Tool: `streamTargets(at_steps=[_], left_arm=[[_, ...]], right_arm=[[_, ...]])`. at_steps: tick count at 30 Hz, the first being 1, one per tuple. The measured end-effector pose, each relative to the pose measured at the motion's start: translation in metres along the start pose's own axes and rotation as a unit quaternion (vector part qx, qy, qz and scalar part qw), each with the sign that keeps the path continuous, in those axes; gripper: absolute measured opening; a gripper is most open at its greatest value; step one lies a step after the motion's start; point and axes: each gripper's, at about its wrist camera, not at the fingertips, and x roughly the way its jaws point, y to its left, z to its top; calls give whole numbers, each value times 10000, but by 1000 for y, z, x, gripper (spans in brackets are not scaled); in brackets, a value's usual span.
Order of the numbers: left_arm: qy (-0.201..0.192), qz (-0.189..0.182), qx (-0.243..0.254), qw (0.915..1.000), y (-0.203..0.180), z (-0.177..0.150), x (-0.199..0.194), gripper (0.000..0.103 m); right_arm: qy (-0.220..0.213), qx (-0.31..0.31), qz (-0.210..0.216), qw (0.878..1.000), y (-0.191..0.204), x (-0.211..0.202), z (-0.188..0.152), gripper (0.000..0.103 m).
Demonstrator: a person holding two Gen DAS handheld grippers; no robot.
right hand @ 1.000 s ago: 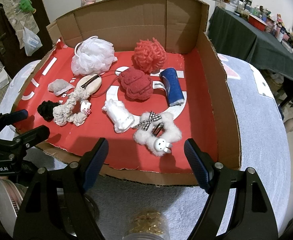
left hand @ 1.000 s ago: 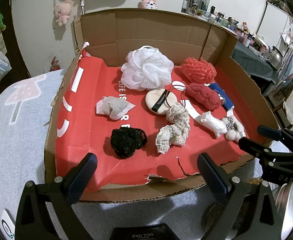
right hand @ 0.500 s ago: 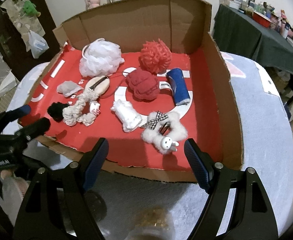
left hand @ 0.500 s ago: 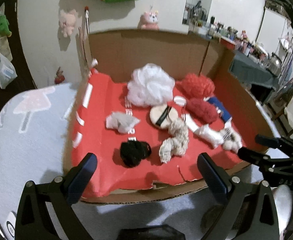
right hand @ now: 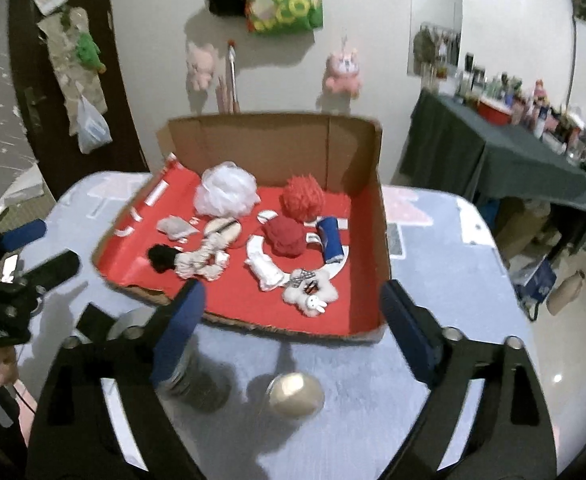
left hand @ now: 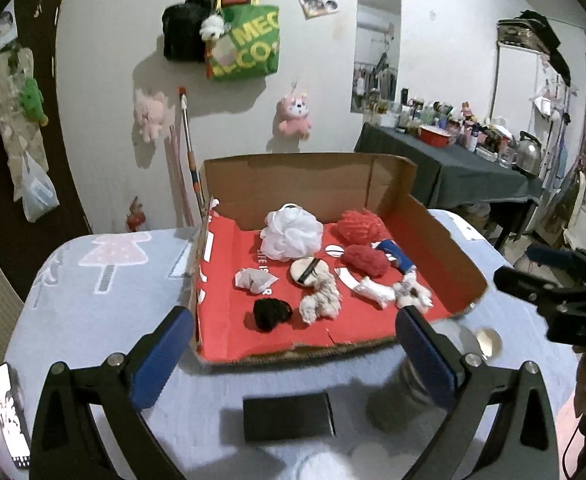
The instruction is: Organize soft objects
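I saw my left gripper [left hand: 293, 344] wide open and empty at the bottom of the frame; my right gripper [right hand: 293, 320] was opening, nothing between its fingers. Beyond them, mid-frame, the soft things lay in the cardboard box [left hand: 445, 240]: black scrunchie [left hand: 269, 314] nearest, white bath puff [left hand: 291, 236] farthest.

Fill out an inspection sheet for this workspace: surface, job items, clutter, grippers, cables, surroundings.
Surface: table under a pale blue printed cloth.
Job's things: open cardboard box with red floor holds white mesh pouf, two red yarn balls, blue roll, black scrunchie, bunny scrunchie, powder puff.
Clutter: metal tins, black case, phone in front of box.
Grippers: left gripper open, empty; right gripper opening, empty.
Cables: nothing seen.
Surroundings: green bag, pink plush toys on wall; crowded side table.
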Motion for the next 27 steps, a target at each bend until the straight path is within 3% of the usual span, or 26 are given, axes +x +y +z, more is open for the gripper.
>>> streamTargets(at_steps=[6, 11, 16, 21, 27], left_arm=[[-112, -30, -31, 9999, -15, -40, -24, 103], [5, -52, -240, 9997, -19, -75, -22, 103], [157, 100, -303, 9994, -23, -109, -7, 103], [549, 179, -235, 9981, -28, -134, 16, 103], [814, 298, -164, 9961, -31, -147, 34, 103]], right_arm=[[-448, -39, -91, 9989, 13, -41, -44, 93], [-580, -82, -220, 9980, 24, -45, -87, 93], [-302, 153, -203, 9992, 21, -27, -121, 93], [11, 317, -269, 9991, 18, -4, -146, 93], [278, 354, -379, 9983, 15, 18, -163, 93]])
